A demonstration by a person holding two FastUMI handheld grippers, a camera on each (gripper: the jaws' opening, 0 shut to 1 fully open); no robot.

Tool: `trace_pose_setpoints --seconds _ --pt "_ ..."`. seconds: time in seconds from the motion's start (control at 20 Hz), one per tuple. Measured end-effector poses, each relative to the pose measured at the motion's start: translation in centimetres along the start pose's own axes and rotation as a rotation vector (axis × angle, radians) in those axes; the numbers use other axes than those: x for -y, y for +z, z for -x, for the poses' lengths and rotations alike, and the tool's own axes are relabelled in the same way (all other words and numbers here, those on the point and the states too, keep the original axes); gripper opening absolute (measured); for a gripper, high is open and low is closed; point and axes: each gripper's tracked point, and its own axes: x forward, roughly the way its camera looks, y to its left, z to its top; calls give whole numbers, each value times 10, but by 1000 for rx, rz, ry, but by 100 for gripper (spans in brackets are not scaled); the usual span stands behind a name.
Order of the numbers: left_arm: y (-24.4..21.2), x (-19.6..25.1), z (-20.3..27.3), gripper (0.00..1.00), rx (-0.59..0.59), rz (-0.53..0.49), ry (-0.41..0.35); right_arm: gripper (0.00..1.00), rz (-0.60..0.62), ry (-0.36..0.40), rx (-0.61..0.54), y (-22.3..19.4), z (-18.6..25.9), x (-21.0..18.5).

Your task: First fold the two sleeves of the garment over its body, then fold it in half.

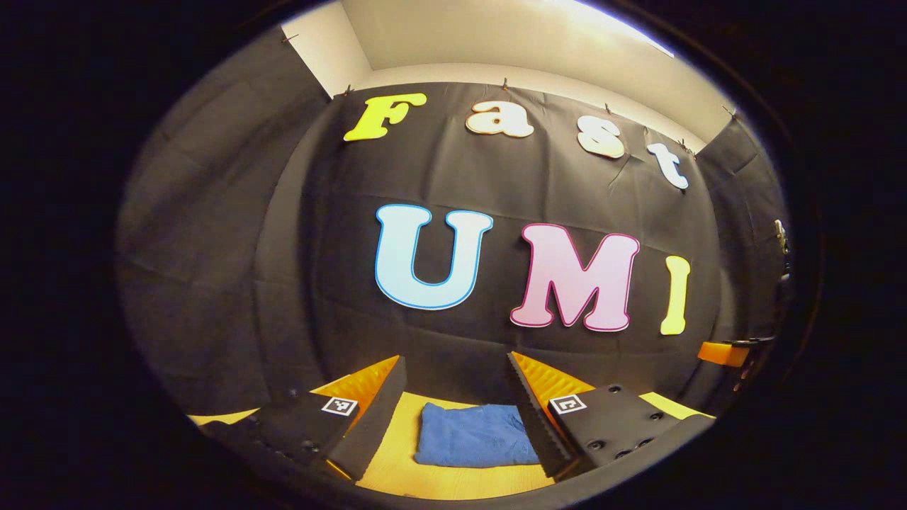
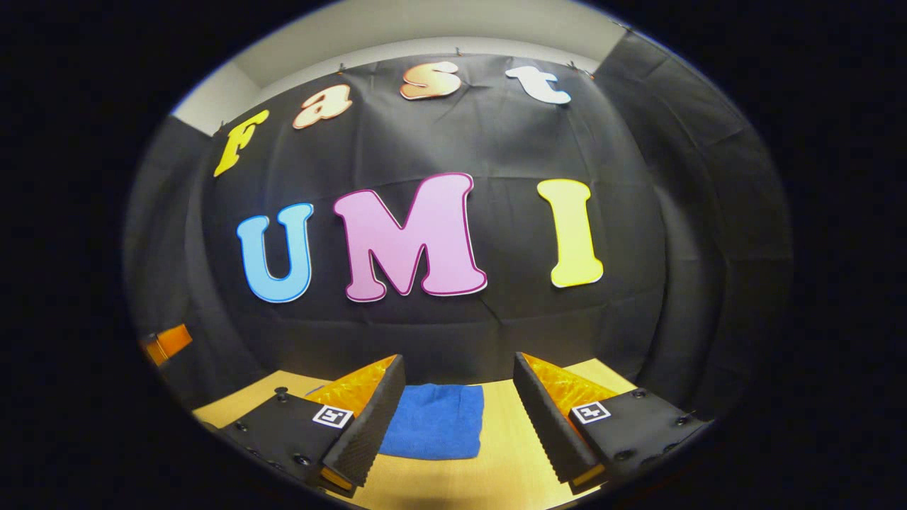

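Both the left gripper [image 1: 453, 418] and the right gripper [image 2: 453, 418] have their jaws wide open and hold nothing, raised above the table [image 2: 510, 453], because the garment [image 1: 473, 435] already lies as a compact folded block beyond the open jaws.

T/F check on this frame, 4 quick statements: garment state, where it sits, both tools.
1. The blue garment lies spread flat with sleeves out. False: it is a compact folded bundle.
2. It rests on the wooden table. True.
3. The left tool is clamped on the garment. False: its jaws stand apart, off the cloth.
4. The right tool is open and holds nothing. True.
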Motion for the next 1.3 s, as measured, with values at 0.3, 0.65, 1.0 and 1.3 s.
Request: trace_pose_setpoints --seconds 0.3,0.65,1.0,1.3 --pt "30 27 88 80 24 -50 -15 89 85 159 -16 6 67 -51" --pt "17 55 144 81 -55 -2 -4 94 82 293 31 29 97 -97" --pt "38 10 147 81 -23 -104 89 98 47 367 -40 7 87 -132" --pt "54 -2 143 81 4 -136 16 98 48 311 -38 19 102 -159"
